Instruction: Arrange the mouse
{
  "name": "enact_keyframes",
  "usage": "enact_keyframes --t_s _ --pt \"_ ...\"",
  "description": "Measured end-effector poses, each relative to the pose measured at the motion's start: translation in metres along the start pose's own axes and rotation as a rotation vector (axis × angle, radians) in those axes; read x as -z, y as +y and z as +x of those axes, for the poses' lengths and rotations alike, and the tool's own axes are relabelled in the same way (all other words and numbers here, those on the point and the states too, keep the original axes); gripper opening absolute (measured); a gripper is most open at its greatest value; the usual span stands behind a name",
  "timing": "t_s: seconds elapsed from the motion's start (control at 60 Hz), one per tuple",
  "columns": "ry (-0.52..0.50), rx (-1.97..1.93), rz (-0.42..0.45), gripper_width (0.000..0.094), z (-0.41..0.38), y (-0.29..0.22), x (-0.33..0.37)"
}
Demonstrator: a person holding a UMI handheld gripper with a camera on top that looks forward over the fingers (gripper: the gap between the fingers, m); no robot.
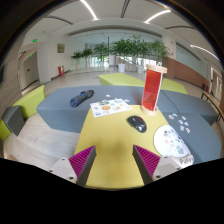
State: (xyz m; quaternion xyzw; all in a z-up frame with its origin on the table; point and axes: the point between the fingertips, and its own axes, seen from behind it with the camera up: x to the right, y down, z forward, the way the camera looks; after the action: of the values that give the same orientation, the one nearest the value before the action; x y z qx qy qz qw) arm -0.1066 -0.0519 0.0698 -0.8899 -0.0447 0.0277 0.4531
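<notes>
A dark mouse lies on the yellow table, ahead of my fingers and slightly to the right. My gripper is open and empty, its magenta pads spread wide above the bare yellow surface. The mouse is well beyond the fingertips, not between them. A tall red and white box stands upright just beyond the mouse.
A patterned sheet lies on the table beyond the fingers to the left. A dark object rests on the grey table behind. A white plate and small scattered items sit to the right. Potted plants stand far back.
</notes>
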Motion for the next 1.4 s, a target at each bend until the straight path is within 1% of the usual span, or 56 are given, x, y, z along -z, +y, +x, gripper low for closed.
enact_keyframes --t_s 0.1,0.117,0.217,0.233,0.3,0.383,0.433,0.483,0.533,0.633,0.733,0.783,0.817,0.917,0.95,1.017,1.117,1.15,1.183,1.25,1.283,1.35,1.4 --pt "0.055 0.021 0.007 0.0797 0.024 -0.007 -0.02" --pt "0.05 0.022 0.009 0.0798 0.048 -0.012 -0.037" --pt "0.081 0.034 0.015 0.0797 0.093 -0.024 -0.079" --pt "0.095 0.037 0.017 0.0796 0.086 -0.025 -0.077" --pt "0.11 0.036 0.008 0.0796 0.11 -0.028 -0.105" --pt "0.079 0.032 -0.03 0.0794 0.117 -0.026 -0.137" --pt "0.063 0.035 -0.032 0.0791 0.117 -0.028 -0.151" --pt "0.069 0.04 -0.032 0.0784 0.122 -0.033 -0.163" --pt "0.062 0.038 -0.027 0.0794 0.122 -0.039 -0.175" --pt "0.062 0.012 -0.033 0.0775 0.127 -0.044 -0.194" --pt "0.057 -0.018 -0.036 0.0721 0.128 -0.049 -0.208" --pt "0.042 -0.033 -0.034 0.0644 0.125 -0.052 -0.214" --pt "0.039 -0.043 -0.034 0.0571 0.123 -0.054 -0.218" --pt "0.064 -0.075 -0.051 0.055 0.124 -0.05 -0.218" --pt "0.07 -0.082 -0.04 0.055 0.124 -0.052 -0.219" --pt "0.067 -0.077 -0.046 0.0549 0.124 -0.05 -0.22" --pt "0.062 -0.087 -0.048 0.0484 0.127 -0.052 -0.214" --pt "0.059 -0.085 -0.037 0.0463 0.126 -0.055 -0.208" --pt "0.044 -0.085 -0.005 0.0448 0.123 -0.067 -0.197" --pt "-0.043 -0.09 0.092 0.0431 0.107 -0.104 -0.163" --pt "-0.066 -0.084 0.136 0.0432 0.105 -0.121 -0.143" --pt "-0.031 -0.031 0.206 0.0431 0.12 -0.145 -0.105" --pt "0.014 -0.002 0.236 0.0431 0.141 -0.149 -0.081"
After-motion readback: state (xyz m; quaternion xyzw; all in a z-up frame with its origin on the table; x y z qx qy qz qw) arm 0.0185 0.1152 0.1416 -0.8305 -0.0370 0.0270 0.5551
